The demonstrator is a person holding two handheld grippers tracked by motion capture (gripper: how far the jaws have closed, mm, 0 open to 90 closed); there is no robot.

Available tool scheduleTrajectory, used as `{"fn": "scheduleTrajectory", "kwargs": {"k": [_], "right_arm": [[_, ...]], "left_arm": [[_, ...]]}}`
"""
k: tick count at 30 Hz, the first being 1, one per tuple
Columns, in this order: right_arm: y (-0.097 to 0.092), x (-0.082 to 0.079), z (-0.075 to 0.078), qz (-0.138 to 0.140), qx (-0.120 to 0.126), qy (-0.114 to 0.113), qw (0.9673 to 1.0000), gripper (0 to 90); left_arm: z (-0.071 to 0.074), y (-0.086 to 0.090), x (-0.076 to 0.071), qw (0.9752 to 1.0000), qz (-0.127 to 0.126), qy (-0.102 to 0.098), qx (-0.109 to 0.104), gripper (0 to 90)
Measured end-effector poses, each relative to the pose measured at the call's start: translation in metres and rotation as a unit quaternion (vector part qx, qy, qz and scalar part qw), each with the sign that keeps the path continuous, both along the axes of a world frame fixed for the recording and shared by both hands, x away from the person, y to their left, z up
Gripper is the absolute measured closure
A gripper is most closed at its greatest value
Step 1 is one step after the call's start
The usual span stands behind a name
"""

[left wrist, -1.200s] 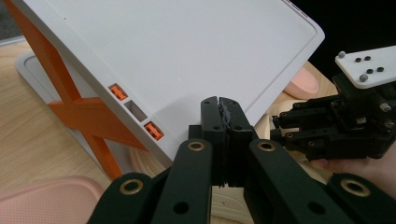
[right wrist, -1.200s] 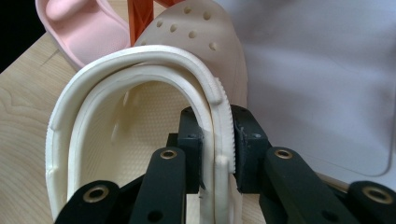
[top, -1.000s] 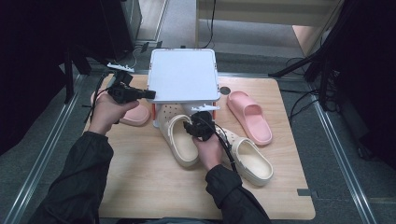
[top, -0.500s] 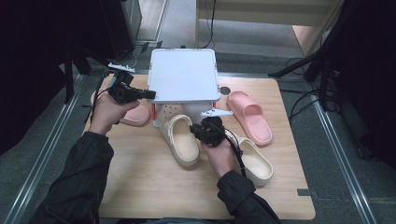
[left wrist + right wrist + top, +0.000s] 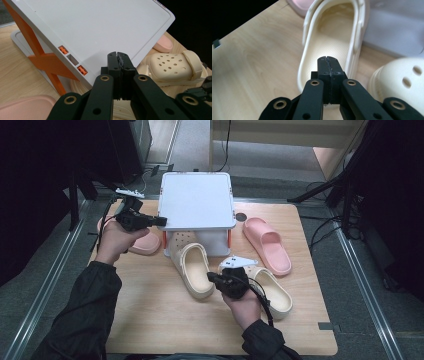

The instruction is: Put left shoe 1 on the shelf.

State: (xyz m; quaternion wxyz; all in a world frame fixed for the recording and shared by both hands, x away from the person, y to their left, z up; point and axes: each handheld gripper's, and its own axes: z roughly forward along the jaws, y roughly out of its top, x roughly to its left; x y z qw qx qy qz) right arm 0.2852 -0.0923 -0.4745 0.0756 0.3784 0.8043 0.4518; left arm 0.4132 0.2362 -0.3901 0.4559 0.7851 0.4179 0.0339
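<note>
A white shelf stand (image 5: 197, 200) with orange struts sits at the back middle of the wooden table (image 5: 150, 320). One cream clog (image 5: 192, 270) lies in front of it, toe tucked under the stand; a second cream clog (image 5: 274, 291) lies to its right. My left gripper (image 5: 160, 221) is shut, its tips at the stand's left edge, and the left gripper view has them (image 5: 117, 53) in front of the white top (image 5: 100, 30). My right gripper (image 5: 210, 276) is shut and empty, just above the first clog's heel (image 5: 332, 37).
A pink slide (image 5: 267, 245) lies right of the stand; another pink slide (image 5: 142, 242) lies under my left hand. A black round mark (image 5: 241, 216) is on the table beside the stand. Metal rails (image 5: 50, 280) run along both table sides.
My right gripper has drawn back from the stand's front toward the near edge, stopping over the first clog's heel. The left gripper and the shoes have stayed put.
</note>
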Motion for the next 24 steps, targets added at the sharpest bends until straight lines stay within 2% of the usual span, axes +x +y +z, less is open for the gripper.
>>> {"fn": "scheduleTrajectory", "kwargs": {"k": [5, 9, 12, 17, 20, 24], "right_arm": [[-0.006, -0.017, -0.011, 0.015, 0.004, 0.003, 0.9999, 90.0], [-0.006, -0.025, -0.020, 0.026, -0.009, 0.002, 0.9996, 90.0], [-0.006, -0.031, -0.031, 0.038, -0.024, 0.013, 0.9989, 90.0], [-0.002, -0.029, -0.043, 0.045, -0.052, 0.025, 0.9973, 90.0], [-0.001, -0.026, -0.046, 0.035, -0.061, 0.019, 0.9973, 90.0], [0.002, -0.024, -0.050, 0.029, -0.064, 0.024, 0.9972, 90.0]], "left_arm": [[-0.001, -0.001, 0.000, 1.0000, -0.002, -0.001, -0.006, 89.4], [-0.001, -0.002, 0.000, 1.0000, -0.001, -0.004, 0.000, 89.4], [-0.001, -0.002, 0.000, 1.0000, -0.001, -0.004, -0.001, 89.4], [-0.001, -0.002, 0.000, 1.0000, -0.001, -0.001, -0.003, 89.4], [-0.001, -0.001, 0.000, 1.0000, -0.001, -0.002, -0.003, 89.4], [-0.001, -0.002, 0.000, 1.0000, -0.003, -0.003, -0.004, 89.4]]}}
